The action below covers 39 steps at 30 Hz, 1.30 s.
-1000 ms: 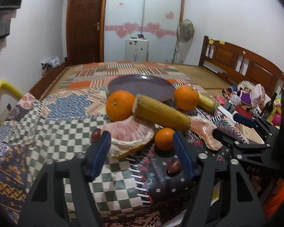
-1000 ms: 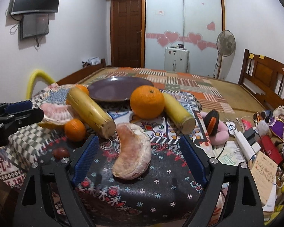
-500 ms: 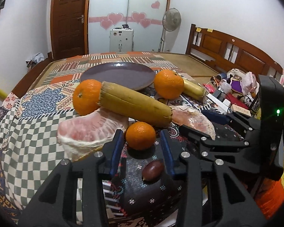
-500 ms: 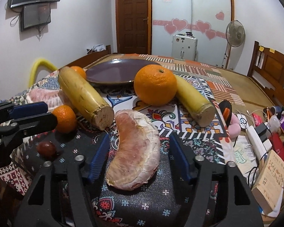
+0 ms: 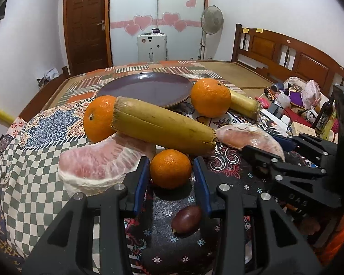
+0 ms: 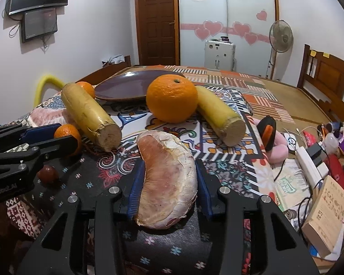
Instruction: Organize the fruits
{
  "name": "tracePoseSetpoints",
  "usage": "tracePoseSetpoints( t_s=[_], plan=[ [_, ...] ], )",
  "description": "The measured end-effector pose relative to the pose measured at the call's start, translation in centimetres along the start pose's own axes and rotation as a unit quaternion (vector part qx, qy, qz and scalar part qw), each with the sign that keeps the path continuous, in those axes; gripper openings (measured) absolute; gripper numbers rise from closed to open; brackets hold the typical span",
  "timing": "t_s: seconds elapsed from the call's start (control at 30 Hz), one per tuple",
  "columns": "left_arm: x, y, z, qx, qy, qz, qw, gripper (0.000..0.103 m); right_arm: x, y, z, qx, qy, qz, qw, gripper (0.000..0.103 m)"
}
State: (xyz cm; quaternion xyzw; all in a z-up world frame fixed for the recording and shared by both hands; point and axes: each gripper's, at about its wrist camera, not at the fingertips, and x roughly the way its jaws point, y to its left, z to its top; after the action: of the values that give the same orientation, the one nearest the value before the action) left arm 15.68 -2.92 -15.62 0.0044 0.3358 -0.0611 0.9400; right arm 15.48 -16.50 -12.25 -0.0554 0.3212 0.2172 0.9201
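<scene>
A small orange [image 5: 170, 169] sits on the patterned cloth with my left gripper [image 5: 170, 162] shut on it, a blue pad against each side. Around the peeled pomelo segment [image 6: 169, 183] my right gripper [image 6: 169, 163] has its jaws closing, and the pads touch the segment's flanks. Another pomelo segment [image 5: 98, 165] lies just left of the small orange. Behind it rest a yellow cane piece [image 5: 162, 126], two large oranges [image 5: 209, 97] [image 5: 98, 119] and a second cane piece [image 5: 243, 103]. Farther back is the empty purple plate [image 5: 144, 89]. A dark small fruit [image 5: 187, 218] lies between the left fingers.
Right of the cloth lies clutter: a book [image 6: 325, 208], a white power strip [image 6: 309, 162], a pink object with a black clip [image 6: 273, 137] and a bottle [image 5: 324, 116]. A yellow chair back [image 6: 43, 84] stands at the left edge, with a wooden headboard [image 5: 286, 55] at far right.
Both pairs of jaws narrowed. The left gripper slid forward and right from the pomelo segment onto the small orange. The right gripper closed in on its pomelo segment.
</scene>
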Motion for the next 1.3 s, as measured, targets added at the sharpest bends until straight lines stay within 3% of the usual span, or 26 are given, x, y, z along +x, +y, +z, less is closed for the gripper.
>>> tracePoseSetpoints(
  t_s=[0.4,0.87,1.03,1.17,1.3],
  plan=[
    [-0.3,-0.3,-0.2,0.008,-0.011,0.006,0.9999,0.036,-0.6,-1.1,0.3,0.012,-0.013,-0.005,1.000,0.038],
    [-4.9,2.2,2.1,-0.008,-0.057,0.008,0.9983,0.036,-2.7,-0.9,3.3,0.008,-0.066,-0.003,0.998,0.038],
    [-5.8,3.5,4.2,-0.012,-0.074,0.011,0.9972,0.036,-3.1,-0.8,5.1,0.004,-0.084,0.010,0.996,0.014],
    [-5.5,4.2,5.3,-0.011,-0.078,0.024,0.9966,0.036,-1.7,-0.5,6.0,-0.014,-0.070,0.014,0.997,0.012],
    [-5.4,4.7,5.0,-0.019,-0.078,0.021,0.9965,0.036,0.3,-0.9,4.4,-0.011,-0.033,0.019,0.999,0.012]
  ],
)
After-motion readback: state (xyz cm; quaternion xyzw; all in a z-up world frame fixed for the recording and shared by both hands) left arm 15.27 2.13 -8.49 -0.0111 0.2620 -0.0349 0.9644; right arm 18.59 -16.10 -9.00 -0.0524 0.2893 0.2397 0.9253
